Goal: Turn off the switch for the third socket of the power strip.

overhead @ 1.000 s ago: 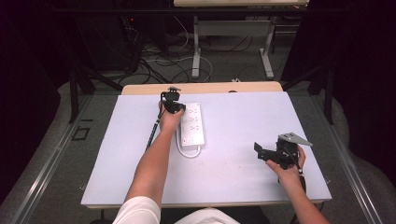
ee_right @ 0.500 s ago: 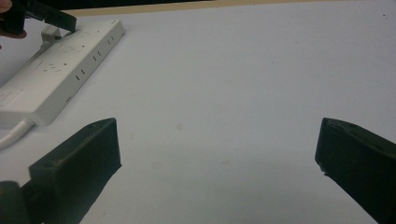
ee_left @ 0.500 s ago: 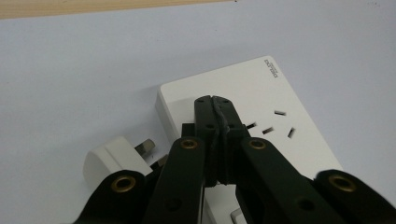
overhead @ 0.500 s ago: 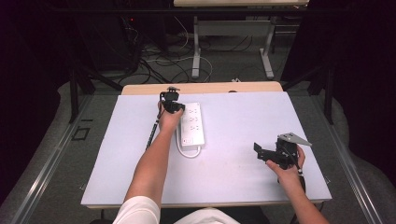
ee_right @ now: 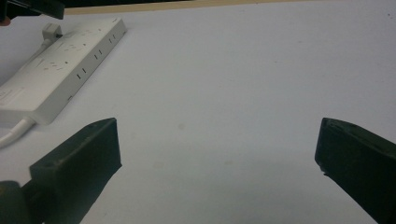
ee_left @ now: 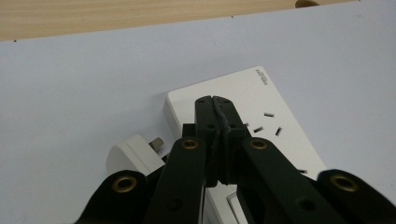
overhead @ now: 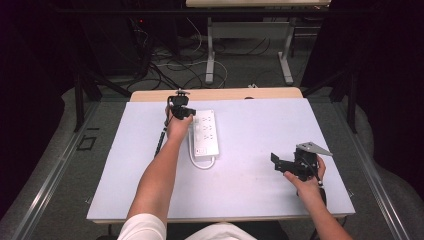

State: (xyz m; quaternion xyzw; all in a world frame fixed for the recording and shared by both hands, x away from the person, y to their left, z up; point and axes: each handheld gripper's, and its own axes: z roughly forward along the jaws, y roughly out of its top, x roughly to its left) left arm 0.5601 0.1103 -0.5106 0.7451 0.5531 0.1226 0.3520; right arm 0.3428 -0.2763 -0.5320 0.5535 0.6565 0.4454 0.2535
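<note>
The left gripper (ee_left: 215, 100), jaws clenched on nothing, hovers over the power strip (ee_left: 261, 121) beside its plug (ee_left: 133, 156). The right gripper (ee_right: 217, 154) waits released. Next, I judge, the left must open to grasp the plug.

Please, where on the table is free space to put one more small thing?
The widest bare patch lies between the power strip and the right gripper, reaching to the table's far edge. The near-left corner, left of the forearm, is free too. It is crowded around the left gripper, beside the plug.

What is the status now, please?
Left gripper shut, empty, over power strip. Right gripper open, idle. Plug beside strip, unplugged.
</note>
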